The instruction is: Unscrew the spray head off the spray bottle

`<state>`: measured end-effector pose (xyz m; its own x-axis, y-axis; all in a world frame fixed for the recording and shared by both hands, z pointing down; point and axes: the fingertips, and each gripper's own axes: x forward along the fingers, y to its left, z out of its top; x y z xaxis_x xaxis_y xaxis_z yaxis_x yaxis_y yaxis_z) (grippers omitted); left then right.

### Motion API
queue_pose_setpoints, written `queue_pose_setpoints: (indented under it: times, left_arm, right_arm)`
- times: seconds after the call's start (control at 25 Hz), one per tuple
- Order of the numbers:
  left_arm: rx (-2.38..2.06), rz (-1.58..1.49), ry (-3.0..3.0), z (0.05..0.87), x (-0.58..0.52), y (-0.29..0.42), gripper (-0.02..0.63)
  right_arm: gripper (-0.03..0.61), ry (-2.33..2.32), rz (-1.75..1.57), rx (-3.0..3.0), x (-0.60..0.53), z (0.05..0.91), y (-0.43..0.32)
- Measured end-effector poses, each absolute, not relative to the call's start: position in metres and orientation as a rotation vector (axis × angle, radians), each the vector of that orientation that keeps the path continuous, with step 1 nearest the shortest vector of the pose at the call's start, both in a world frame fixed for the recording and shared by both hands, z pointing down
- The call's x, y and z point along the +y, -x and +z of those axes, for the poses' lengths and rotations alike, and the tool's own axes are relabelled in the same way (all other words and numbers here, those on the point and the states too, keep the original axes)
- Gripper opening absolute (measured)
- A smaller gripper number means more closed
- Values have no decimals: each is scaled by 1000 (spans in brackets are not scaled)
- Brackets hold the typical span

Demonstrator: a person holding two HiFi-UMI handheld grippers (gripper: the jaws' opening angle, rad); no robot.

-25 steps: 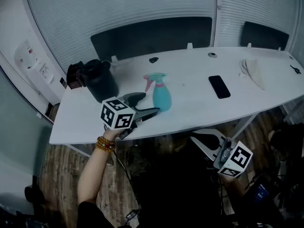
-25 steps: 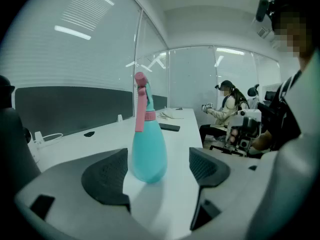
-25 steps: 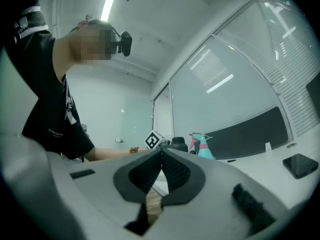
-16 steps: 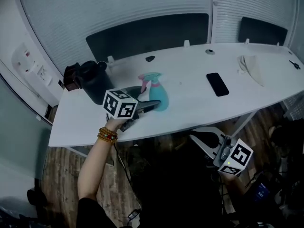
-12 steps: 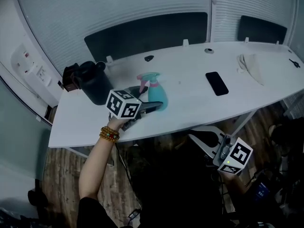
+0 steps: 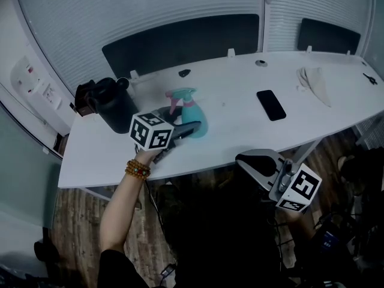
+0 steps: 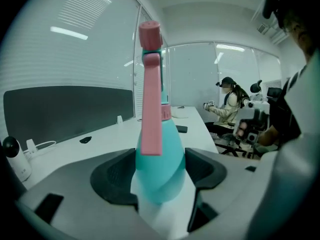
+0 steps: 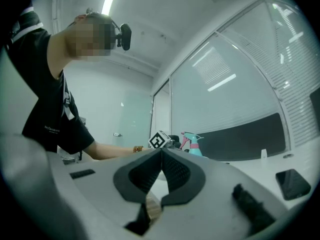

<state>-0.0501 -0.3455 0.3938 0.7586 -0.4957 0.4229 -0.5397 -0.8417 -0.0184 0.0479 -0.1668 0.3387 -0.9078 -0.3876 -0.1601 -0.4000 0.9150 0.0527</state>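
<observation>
Gripping the teal spray bottle (image 6: 193, 123) low on its body with the left hand-held gripper (image 7: 160, 173): jaws just drawn in, one pad against each side. Standing upright on the white surface (image 6: 240, 138), left of middle and near the front edge, with the pink-and-teal spray head (image 6: 180, 96) screwed on top and the pink trigger hanging down toward that gripper's camera. Holding the right hand-held gripper (image 6: 252, 161) off the surface, in front of its near edge, shut tight on nothing. Farther right on the surface, a black phone (image 6: 270, 105) lying flat and a pale cloth (image 6: 315, 80). Left of the bottle, a black jug (image 6: 114, 110).
</observation>
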Motion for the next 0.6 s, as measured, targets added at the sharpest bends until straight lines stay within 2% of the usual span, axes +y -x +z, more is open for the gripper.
queue_pose_setpoints:
  times: [0.32,0.6]
  left_arm:
    - [-628,483,-2855,367,-305,42,313]
    - [-723,586,-2869,356,-306,46,310]
  right_arm:
    - [2,550,327,3050,-210,302,-25]
    - [3,627,495,3104,-259,274,2]
